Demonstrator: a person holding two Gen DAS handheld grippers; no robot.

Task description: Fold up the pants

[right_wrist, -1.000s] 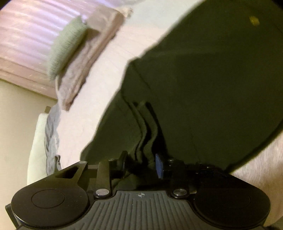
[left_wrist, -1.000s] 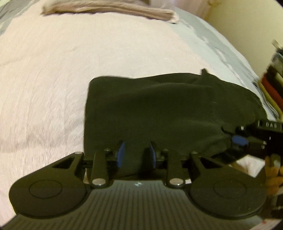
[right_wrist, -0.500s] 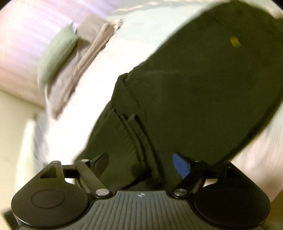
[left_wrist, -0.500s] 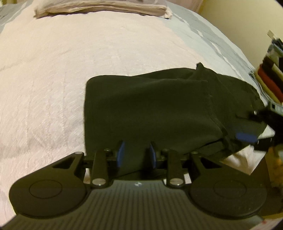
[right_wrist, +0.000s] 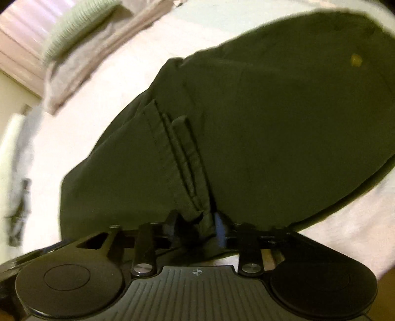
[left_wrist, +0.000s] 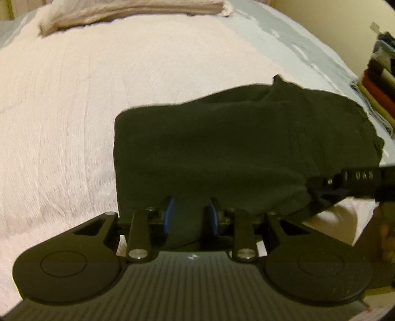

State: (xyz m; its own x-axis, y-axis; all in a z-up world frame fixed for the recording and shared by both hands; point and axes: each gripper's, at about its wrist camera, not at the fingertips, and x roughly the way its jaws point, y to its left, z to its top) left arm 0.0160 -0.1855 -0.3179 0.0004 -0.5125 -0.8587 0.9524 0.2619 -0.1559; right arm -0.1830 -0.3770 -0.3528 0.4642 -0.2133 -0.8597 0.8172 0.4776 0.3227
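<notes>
Dark folded pants (left_wrist: 234,148) lie on a pale pink bedspread (left_wrist: 61,123). My left gripper (left_wrist: 191,214) is at their near edge, shut on a fold of fabric that runs between its blue pads. In the right wrist view the pants (right_wrist: 271,123) fill the frame, with stitched waistband layers running toward me. My right gripper (right_wrist: 196,224) is closing on that bunched waistband fold, and the fabric fills the narrow gap between its pads. In the left wrist view the right gripper (left_wrist: 330,192) sits at the pants' right near corner.
A folded beige blanket (left_wrist: 135,12) lies at the far end of the bed, with a green pillow (right_wrist: 79,29) on it. A stack of folded clothes (left_wrist: 380,86) stands past the bed's right edge. A hand (left_wrist: 385,234) shows at the right.
My right gripper opened wide and let go of the fabric, shifted along the pants' edge, then narrowed again around the waistband fold. The left gripper kept its hold and stayed put.
</notes>
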